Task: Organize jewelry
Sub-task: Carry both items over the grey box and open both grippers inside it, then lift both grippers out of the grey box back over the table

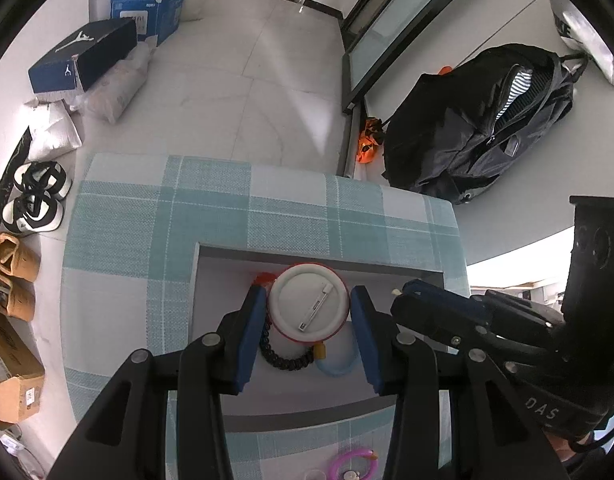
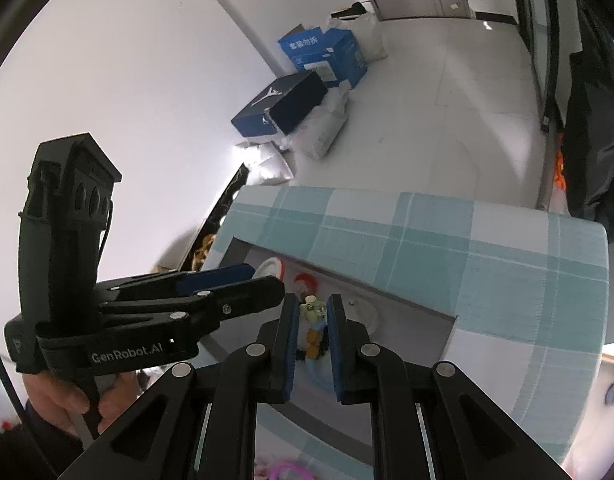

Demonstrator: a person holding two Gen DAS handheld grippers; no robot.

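Left gripper (image 1: 309, 312) jaws pinching round badge (image 1: 308, 303); right gripper (image 2: 313, 314) jaws pinching small charm (image 2: 313, 309).

Left tongs (image 1: 309, 312): matte black linkage arms, round silver pivot screws, flat blue pads (image 1: 251, 336) on the inner faces. Right tongs (image 2: 311, 322): same build, black arms, silver screws, blue pads (image 2: 335, 344). Side view of the left unit shows white "GenRobot.AI" lettering, a black strap, and a boxy black top module with three round recesses. The right unit carries pale "DAS" lettering.
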